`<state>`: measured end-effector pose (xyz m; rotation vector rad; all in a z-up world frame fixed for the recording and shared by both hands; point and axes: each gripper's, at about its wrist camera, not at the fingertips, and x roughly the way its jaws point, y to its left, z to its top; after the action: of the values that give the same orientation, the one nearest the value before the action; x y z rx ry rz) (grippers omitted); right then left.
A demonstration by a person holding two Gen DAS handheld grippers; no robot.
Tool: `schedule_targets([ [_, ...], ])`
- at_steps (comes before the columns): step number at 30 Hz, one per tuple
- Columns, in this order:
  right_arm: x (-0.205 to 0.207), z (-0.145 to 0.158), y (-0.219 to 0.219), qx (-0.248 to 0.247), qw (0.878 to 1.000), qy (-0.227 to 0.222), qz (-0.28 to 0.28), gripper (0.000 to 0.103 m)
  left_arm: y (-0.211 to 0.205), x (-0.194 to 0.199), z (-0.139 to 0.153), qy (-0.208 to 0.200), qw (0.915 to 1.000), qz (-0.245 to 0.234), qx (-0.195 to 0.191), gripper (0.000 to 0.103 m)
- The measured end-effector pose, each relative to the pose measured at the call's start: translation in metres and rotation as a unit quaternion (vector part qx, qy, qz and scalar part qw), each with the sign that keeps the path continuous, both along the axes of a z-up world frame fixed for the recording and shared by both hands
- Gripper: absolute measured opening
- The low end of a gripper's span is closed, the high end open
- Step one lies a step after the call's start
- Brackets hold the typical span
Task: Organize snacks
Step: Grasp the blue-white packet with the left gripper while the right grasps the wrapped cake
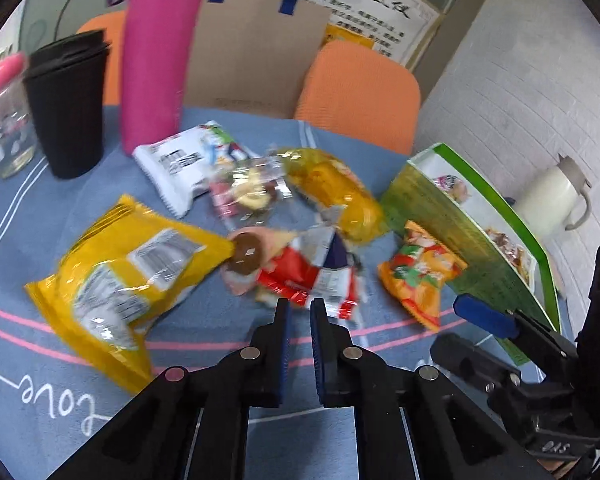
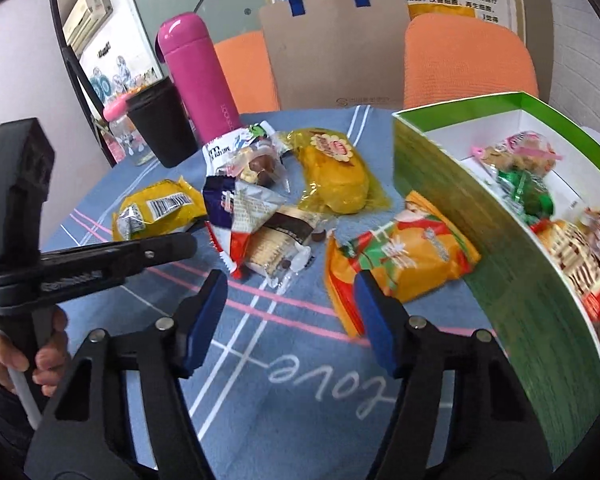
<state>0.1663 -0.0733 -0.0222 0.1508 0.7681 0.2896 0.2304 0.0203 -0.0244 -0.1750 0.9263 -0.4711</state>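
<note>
Roughly partway: the green box point(image 2: 500, 264) at the right edge of the tabletop point(image 2: 260, 400) already holds several wrapped snacks, but a loose pile still lies mid-tabletop. Left out: big yellow bag point(image 1: 128, 276) toward the left, white packet point(image 1: 184, 168) near the pink bottle point(image 1: 156, 52), yellow cake pack point(image 2: 336, 176), red wrapper point(image 1: 308, 280), orange packet point(image 2: 400, 256). Orange packet lies flat just beside the box wall, long axis running from the near side up toward the box, one crimped end near the right gripper point(image 2: 292, 312). Right gripper jaws spread wide, empty, hovering just short of that packet. Left gripper point(image 1: 299, 312) jaws nearly pressed together, narrow gap, holding nothing, tips close to the red wrapper. Likely next pick: orange packet.
</note>
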Motion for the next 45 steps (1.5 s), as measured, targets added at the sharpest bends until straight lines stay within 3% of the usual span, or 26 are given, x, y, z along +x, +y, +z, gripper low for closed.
schedule_targets([
  [8,0.013,0.001,0.012,0.004,1.000,-0.010,0.004,0.066,0.033,0.003,-0.007,0.013,0.9970,0.015,-0.075,0.012],
  [10,0.012,0.000,0.010,-0.008,1.000,-0.017,-0.007,0.066,0.035,-0.002,0.002,-0.004,0.9952,0.008,-0.097,0.025],
  [12,0.008,-0.001,0.002,-0.015,0.999,-0.021,-0.029,0.066,0.033,-0.006,0.009,-0.026,0.9948,0.010,-0.099,0.056],
  [14,0.004,0.002,-0.009,-0.006,0.998,-0.035,-0.046,0.066,0.027,-0.008,0.017,-0.053,0.9948,0.015,-0.085,0.060],
  [20,0.005,0.002,-0.019,-0.013,0.997,-0.035,-0.061,0.066,-0.018,0.011,0.025,-0.073,0.9968,-0.033,-0.007,0.060],
  [21,0.005,0.003,-0.018,-0.013,0.997,-0.035,-0.060,0.066,-0.023,0.016,0.020,-0.065,0.9972,-0.036,0.007,0.057],
  [23,0.005,0.003,-0.015,-0.021,0.998,-0.034,-0.058,0.066,-0.028,0.024,0.007,-0.039,0.9982,-0.042,0.020,0.039],
  [25,0.006,0.003,-0.008,-0.022,0.998,-0.030,-0.046,0.066,-0.023,0.021,0.008,-0.042,0.9981,-0.043,0.017,0.036],
  [26,0.007,0.002,-0.004,-0.019,0.999,-0.026,-0.038,0.066,-0.019,0.020,0.011,-0.043,0.9980,-0.045,0.007,0.027],
  [33,0.019,0.005,0.031,-0.043,0.999,-0.016,0.013,0.066,0.038,0.019,0.013,-0.012,0.9973,0.014,-0.072,0.027],
  [36,0.036,0.002,0.038,-0.052,0.999,0.012,-0.001,0.067,0.054,0.023,0.014,-0.007,0.9938,0.047,-0.100,0.027],
  [38,0.046,-0.002,0.039,-0.049,0.998,0.032,-0.007,0.085,0.061,0.025,0.012,-0.004,0.9917,0.067,-0.109,0.027],
  [39,0.050,-0.004,0.041,-0.045,0.998,0.040,-0.004,0.089,0.063,0.027,0.011,-0.001,0.9908,0.078,-0.111,0.027],
  [45,0.071,-0.010,0.060,-0.085,0.995,0.034,0.039,0.092,0.075,0.030,0.009,0.001,0.9856,0.103,-0.134,0.027],
])
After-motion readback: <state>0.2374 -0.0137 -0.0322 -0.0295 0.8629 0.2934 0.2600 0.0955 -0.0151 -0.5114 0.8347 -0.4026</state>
